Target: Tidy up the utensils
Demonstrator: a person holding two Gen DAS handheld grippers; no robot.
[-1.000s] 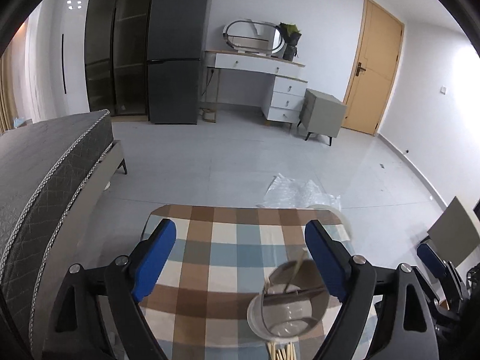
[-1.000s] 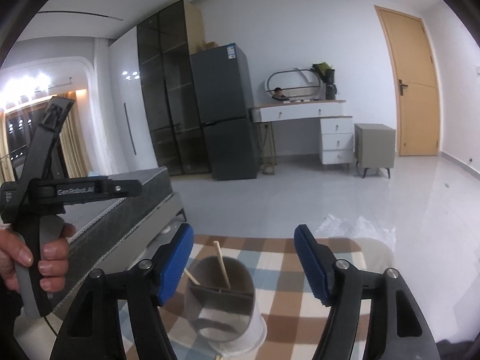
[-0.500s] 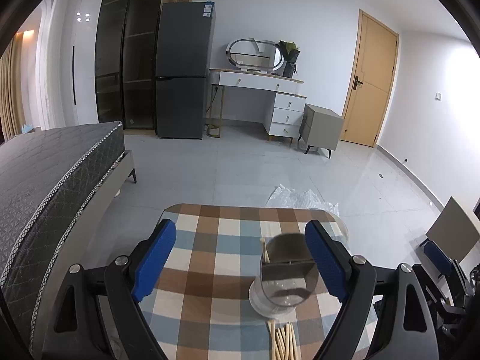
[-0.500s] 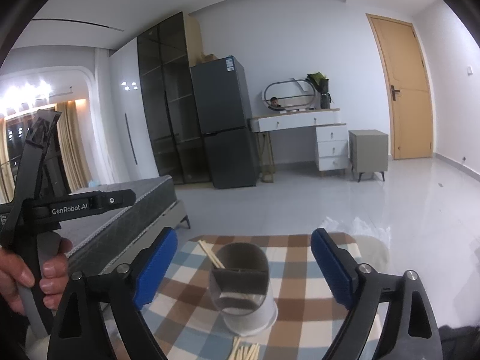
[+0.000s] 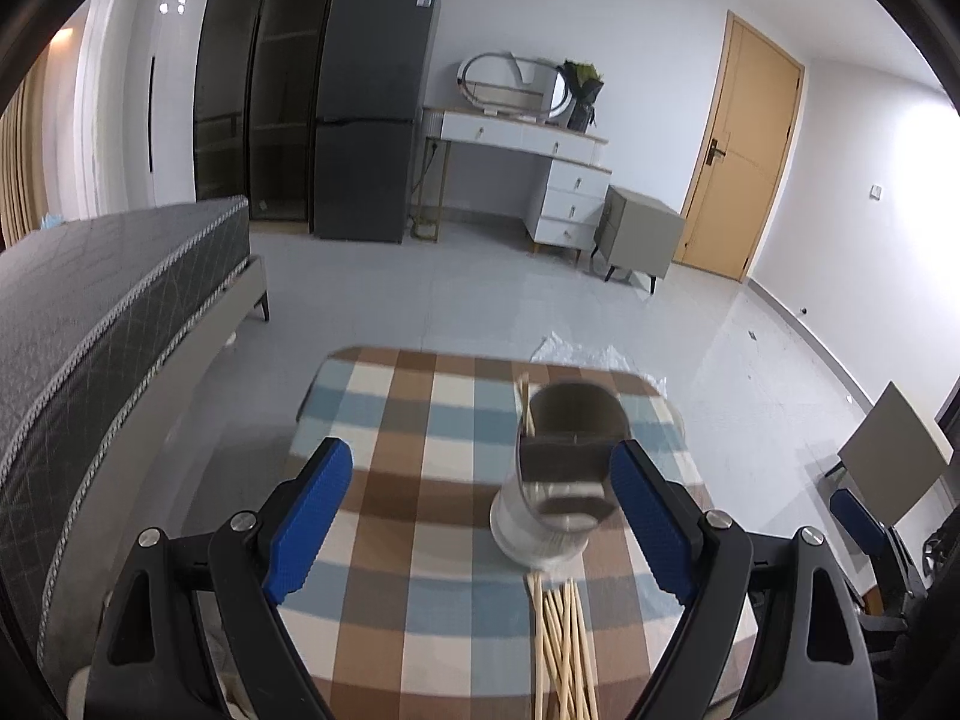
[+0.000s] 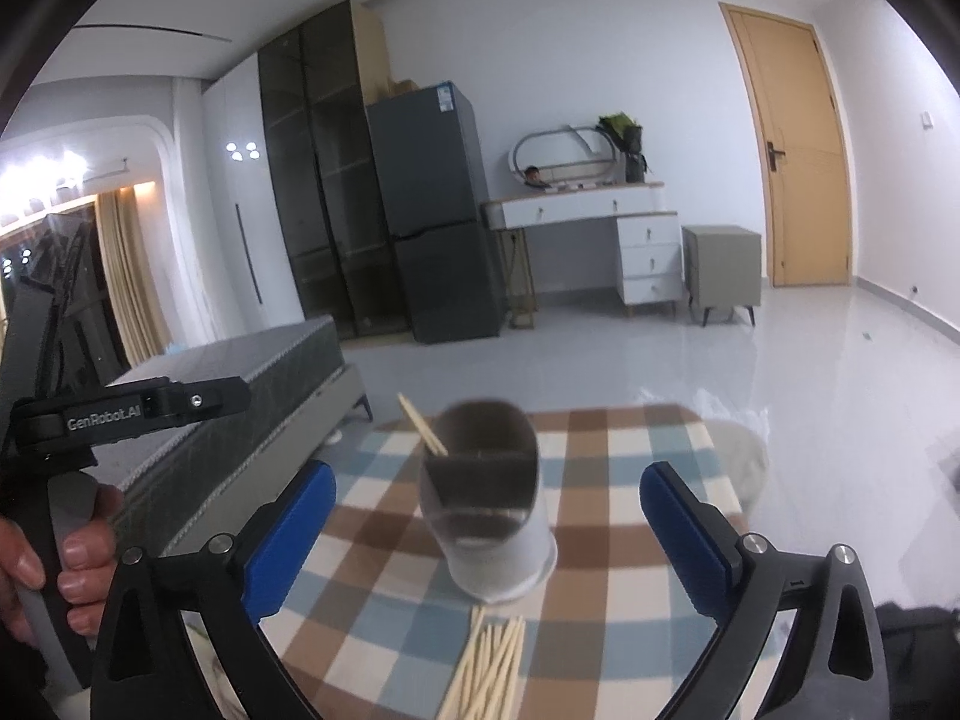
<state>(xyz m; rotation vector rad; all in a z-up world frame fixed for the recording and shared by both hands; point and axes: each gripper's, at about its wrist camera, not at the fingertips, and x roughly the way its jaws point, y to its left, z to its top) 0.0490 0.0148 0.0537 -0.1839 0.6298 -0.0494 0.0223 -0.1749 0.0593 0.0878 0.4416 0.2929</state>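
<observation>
The left gripper (image 5: 480,516) hangs over the checked tablecloth (image 5: 420,420) with its jaws standing wide and nothing between its blue pads (image 5: 309,519); the grey utensil holder (image 5: 555,480) stands upright on the cloth just inside the right-hand pad, though whether pad and holder touch cannot be told. The right gripper (image 6: 489,531) faces the same holder (image 6: 486,498) from another angle; its jaws are opening, and the holder sits between them, clear of both pads (image 6: 684,540). The holder is a dark cup with an inner divider, seated on a pale round base; 1 or 2 chopsticks (image 6: 423,425) lean out of its far left compartment, tilted to the left. A loose bundle of chopsticks (image 5: 561,648) lies flat on the cloth just in front of the holder, its far ends touching or nearly touching the base; in the right wrist view the same bundle (image 6: 486,669) fans toward the bottom edge. At the left of that view a hand (image 6: 60,564) grips the handle of the left gripper; beside the table stands a bed (image 5: 90,324).
</observation>
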